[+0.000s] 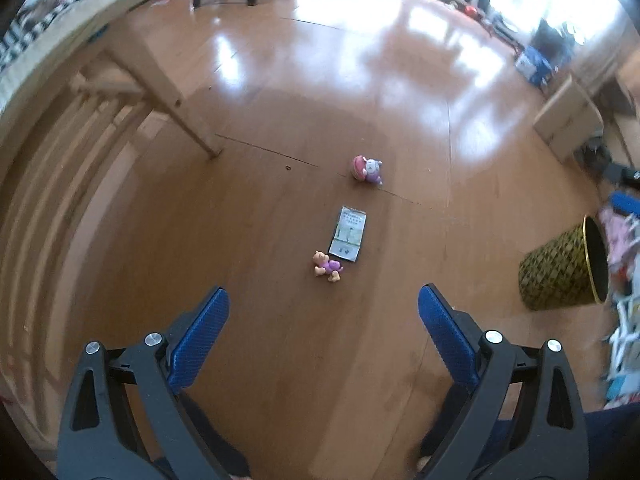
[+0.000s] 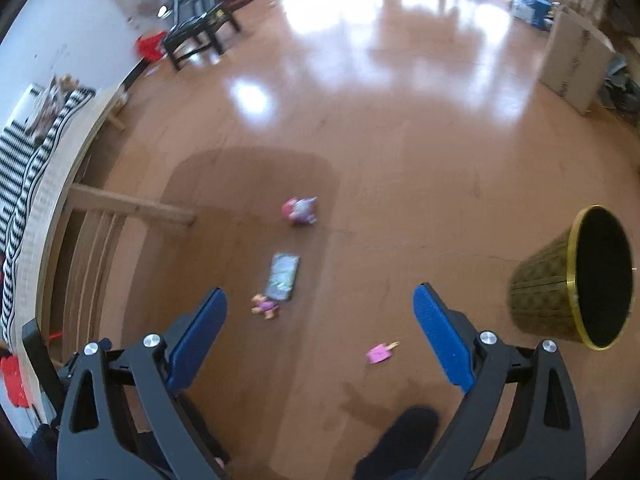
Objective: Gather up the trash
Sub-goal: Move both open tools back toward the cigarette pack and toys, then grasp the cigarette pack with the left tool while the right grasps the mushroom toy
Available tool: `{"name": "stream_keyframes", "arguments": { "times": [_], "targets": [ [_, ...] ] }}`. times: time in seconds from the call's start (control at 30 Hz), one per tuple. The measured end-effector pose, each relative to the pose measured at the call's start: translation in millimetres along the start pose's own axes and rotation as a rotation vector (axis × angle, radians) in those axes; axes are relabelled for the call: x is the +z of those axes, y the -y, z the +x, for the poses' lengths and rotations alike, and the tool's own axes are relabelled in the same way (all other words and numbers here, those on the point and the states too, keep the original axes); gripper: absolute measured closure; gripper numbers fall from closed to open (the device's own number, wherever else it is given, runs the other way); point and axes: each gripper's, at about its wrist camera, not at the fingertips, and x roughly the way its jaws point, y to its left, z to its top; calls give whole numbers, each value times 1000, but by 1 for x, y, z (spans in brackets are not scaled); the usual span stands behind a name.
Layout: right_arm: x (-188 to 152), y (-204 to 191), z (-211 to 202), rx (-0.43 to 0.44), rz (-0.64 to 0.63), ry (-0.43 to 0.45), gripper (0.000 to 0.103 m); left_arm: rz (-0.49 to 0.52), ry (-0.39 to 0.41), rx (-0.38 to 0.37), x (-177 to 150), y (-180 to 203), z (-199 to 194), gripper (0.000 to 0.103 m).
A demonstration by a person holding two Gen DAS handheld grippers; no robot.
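Glossy brown wood floor (image 1: 280, 340), strong window glare at the far side. Far left: bed with black-and-white striped cover (image 2: 20, 168) on a pale wooden frame (image 1: 160, 92), slats underneath; dark bench (image 2: 200, 32) by the far wall, red item (image 2: 150, 46) beside it. Mid floor, a loose line of things: pink-and-white plush toy (image 1: 367, 169) farthest, flat printed packet (image 1: 348, 239) nearer, small orange-and-purple toy (image 1: 328, 266) just beside the packet's near corner. Nearer and to the right, a pink ice-lolly wrapper or toy (image 2: 380, 353), blurred, can't tell which. Right: cardboard box (image 1: 568, 120), blue box (image 2: 528, 4) far off, woven gold-rimmed bin (image 2: 576, 280) near right, clutter past it. Left gripper (image 1: 324, 308) fingers spread wide, nothing between; right gripper (image 2: 320, 308) fingers spread wide too, empty, both above the floor. Dark shoe (image 2: 400, 436) at the near edge.
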Motion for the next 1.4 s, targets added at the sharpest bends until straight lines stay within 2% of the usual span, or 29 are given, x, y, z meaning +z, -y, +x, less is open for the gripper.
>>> {"name": "stream_keyframes", "arguments": {
  "times": [0.07, 0.17, 0.37, 0.47, 0.6, 0.77, 0.87, 0.97, 1.1, 1.27, 1.3, 1.33, 1.37, 1.4],
  "targets": [
    [-2, -19, 15, 2, -17, -18, 12, -4, -3, 3, -1, -11, 4, 10],
    [-2, -37, 33, -14, -48, -28, 12, -10, -20, 2, -4, -6, 9, 10],
    [2, -43, 70, -33, -83, -52, 12, 31, -24, 10, -5, 4, 37, 10],
    [10, -41, 95, -30, -84, -77, 12, 81, -36, 24, -1, 17, 70, 10],
    [33, -32, 145, 16, -5, -129, 12, 108, -59, 31, 7, 32, 129, 10],
    [65, -24, 238, 58, 65, -214, 12, 118, -126, 16, 9, 43, 215, 10],
    [79, -23, 303, 23, 58, -265, 12, 140, -164, 34, 10, 47, 277, 10],
    [94, -23, 367, -7, 59, -318, 12, 149, -184, 39, 14, 50, 321, 10],
    [108, -32, 432, -18, 41, -370, 12, 156, -196, 26, 17, 52, 362, 10],
    [113, -46, 483, -71, -19, -403, 12, 168, -205, 21, 17, 53, 391, 12],
    [113, -46, 490, -82, -23, -405, 12, 155, -205, 14, 17, 52, 395, 15],
    [112, -45, 492, -87, -23, -400, 15, 157, -180, 34, 18, 52, 395, 24],
    [111, -44, 496, -90, -23, -398, 21, 167, -165, 56, 18, 52, 395, 28],
    [110, -43, 497, -74, -21, -402, 38, 177, -157, 70, 17, 53, 394, 41]
  ]
}}
